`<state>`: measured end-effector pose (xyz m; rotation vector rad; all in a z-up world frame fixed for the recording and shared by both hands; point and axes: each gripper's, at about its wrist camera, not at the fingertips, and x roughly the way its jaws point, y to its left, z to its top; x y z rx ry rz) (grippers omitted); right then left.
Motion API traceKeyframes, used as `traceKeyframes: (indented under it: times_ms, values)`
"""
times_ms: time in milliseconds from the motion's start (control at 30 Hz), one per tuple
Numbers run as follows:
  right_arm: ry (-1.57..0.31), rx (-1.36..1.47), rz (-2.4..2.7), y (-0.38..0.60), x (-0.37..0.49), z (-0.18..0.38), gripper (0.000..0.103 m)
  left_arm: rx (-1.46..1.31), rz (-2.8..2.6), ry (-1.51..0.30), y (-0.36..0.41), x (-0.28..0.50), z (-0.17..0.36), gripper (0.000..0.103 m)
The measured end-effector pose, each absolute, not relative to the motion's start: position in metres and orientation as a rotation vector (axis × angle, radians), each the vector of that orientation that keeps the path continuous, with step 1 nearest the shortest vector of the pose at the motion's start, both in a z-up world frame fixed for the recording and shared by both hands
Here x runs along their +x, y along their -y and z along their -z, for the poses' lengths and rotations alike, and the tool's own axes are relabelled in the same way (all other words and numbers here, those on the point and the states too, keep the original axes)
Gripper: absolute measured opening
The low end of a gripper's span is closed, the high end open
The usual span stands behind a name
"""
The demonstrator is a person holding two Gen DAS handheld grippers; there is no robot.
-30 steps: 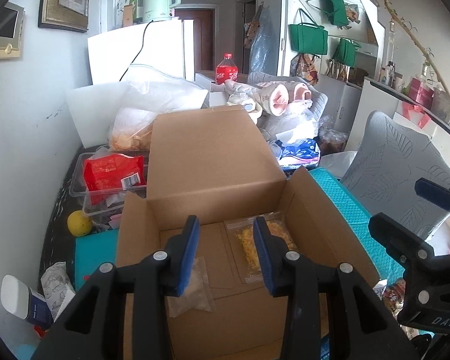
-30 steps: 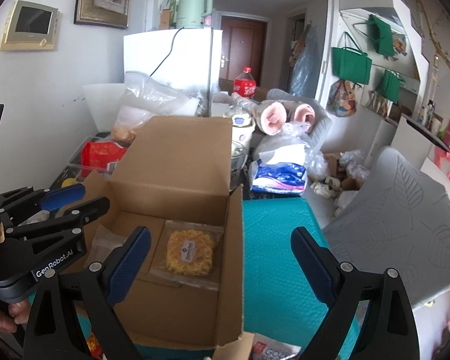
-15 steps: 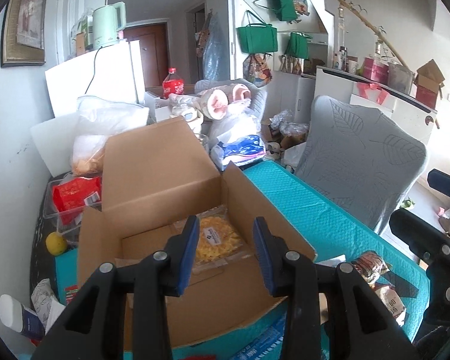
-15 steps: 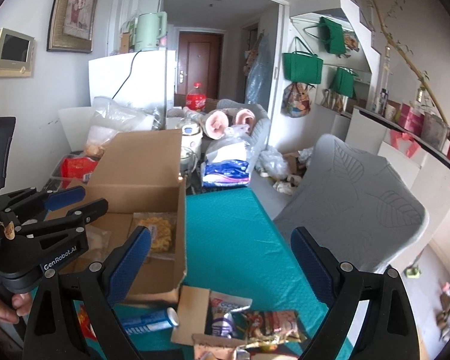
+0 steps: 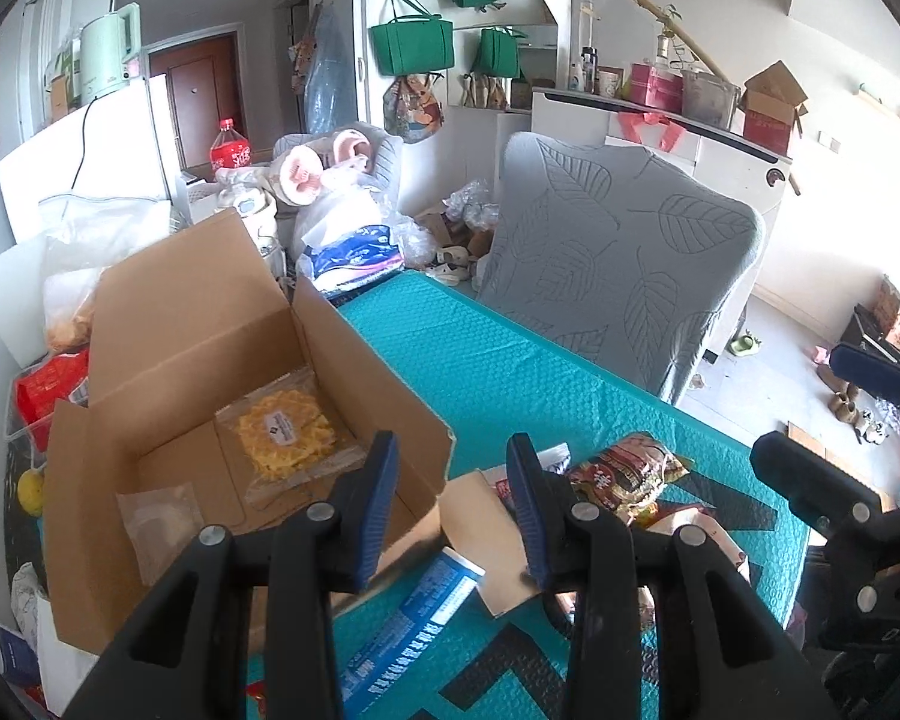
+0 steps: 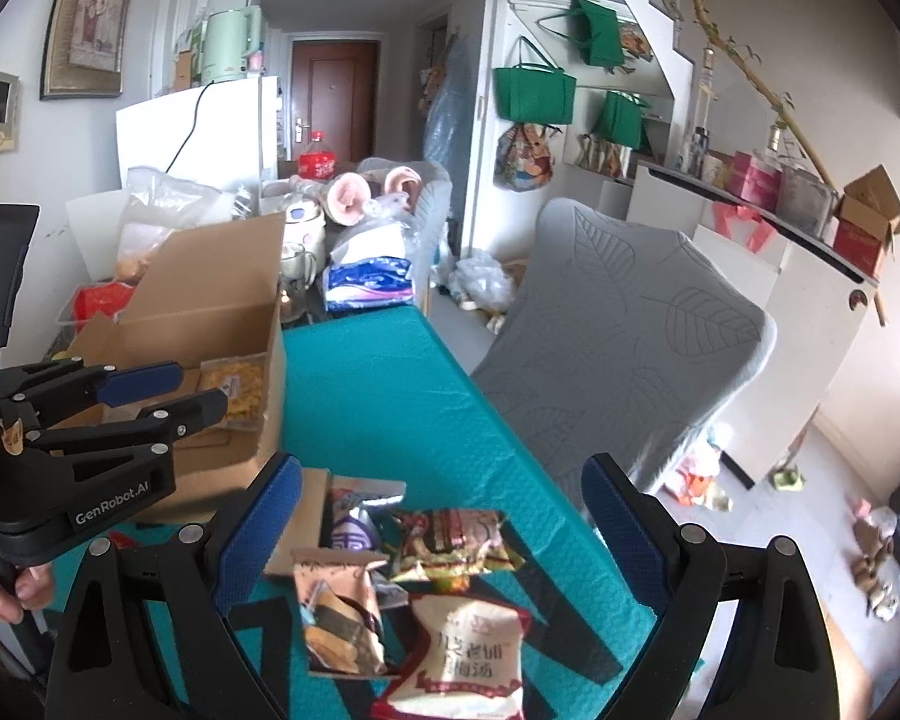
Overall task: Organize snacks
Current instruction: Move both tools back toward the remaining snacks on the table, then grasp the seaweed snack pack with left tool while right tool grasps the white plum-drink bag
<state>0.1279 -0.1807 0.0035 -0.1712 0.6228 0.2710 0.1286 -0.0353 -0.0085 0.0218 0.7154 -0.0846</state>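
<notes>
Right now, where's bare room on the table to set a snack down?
Free: the teal table cover between the cardboard box and the grey chair, running to the far edge. Inside the box, the floor between its two clear bags is bare. Crowded: the near edge, where snack packets pile up.

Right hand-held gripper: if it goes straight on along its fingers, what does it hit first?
Most likely the loose snack packets on the teal table cover: the right hand-held gripper, jaws wide and empty, frames the red-brown snack packet. Depth is unclear, so which packet comes first is uncertain.
</notes>
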Motion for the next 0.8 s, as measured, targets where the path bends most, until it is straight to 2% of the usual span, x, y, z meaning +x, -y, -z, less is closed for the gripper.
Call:
traceKeyframes:
  times_ms: [433,800]
  values:
    - [-0.743,-0.116,-0.247,0.221,0.113,0.04,0.095,0.051,0.189,-0.795,0.078,0.118,0.052,0.037]
    - [-0.839,-0.1,-0.274,0.235,0.113,0.079,0.095,0.021,0.238,-0.851,0.085,0.103,0.091,0.037]
